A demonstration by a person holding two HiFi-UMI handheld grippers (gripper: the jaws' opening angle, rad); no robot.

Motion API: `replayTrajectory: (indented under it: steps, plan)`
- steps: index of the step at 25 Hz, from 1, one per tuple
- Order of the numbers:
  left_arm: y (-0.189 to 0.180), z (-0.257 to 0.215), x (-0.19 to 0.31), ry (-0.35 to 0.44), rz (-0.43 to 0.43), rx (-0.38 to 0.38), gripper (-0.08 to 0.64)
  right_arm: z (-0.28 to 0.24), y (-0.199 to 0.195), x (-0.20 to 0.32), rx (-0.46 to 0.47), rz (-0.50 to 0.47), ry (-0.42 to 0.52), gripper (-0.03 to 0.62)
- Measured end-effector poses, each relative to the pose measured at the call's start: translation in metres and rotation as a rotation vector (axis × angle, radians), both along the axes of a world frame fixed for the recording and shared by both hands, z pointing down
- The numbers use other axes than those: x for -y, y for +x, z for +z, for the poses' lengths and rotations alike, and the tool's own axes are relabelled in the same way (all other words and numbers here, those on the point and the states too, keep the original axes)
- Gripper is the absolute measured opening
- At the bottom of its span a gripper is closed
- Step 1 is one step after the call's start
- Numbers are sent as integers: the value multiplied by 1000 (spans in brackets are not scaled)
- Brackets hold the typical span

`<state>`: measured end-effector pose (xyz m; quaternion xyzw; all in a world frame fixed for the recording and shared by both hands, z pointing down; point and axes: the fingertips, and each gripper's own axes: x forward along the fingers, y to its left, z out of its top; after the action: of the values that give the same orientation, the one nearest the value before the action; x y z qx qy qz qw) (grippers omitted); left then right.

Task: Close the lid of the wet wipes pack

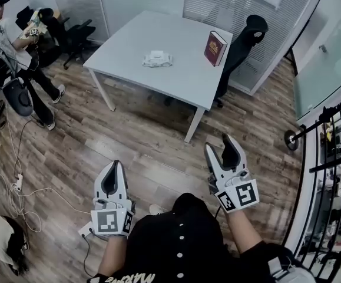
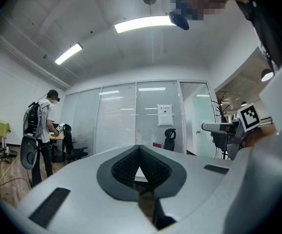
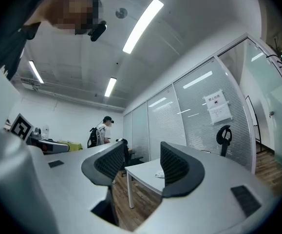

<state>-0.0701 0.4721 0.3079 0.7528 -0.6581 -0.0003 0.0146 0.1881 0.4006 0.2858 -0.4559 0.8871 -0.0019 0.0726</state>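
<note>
The wet wipes pack (image 1: 157,58) lies near the middle of the white table (image 1: 129,46), far ahead of both grippers; I cannot tell how its lid stands from here. My left gripper (image 1: 115,166) is held low over the wooden floor, its jaws shut together with nothing between them. My right gripper (image 1: 219,145) is beside it to the right, open and empty. In the right gripper view the gripper (image 3: 143,162) frames the table (image 3: 140,172) and the small pack (image 3: 159,174) in the distance. In the left gripper view, the shut gripper (image 2: 140,148) hides most of the table.
A red book (image 1: 215,48) stands at the table's right edge, with a black office chair (image 1: 245,40) behind it. A person (image 1: 5,37) stands at the far left among chairs. Cables (image 1: 17,187) trail over the floor. A black rack (image 1: 335,158) lines the right side.
</note>
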Motion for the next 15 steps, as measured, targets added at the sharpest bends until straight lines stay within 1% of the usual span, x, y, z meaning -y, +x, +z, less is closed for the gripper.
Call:
replayTrajectory:
  steps: [6,9,15]
  plan:
    - [-15,10,4,-13,16,-10,6,9,-15,-2,-9,9,-14,225]
    - [-16,12,14,-20,25,-12,6,9,-17,8,3,19,-16,221]
    - [-20,10,40,-20,25,-5,6,9,-22,37,-3,10,-15,218]
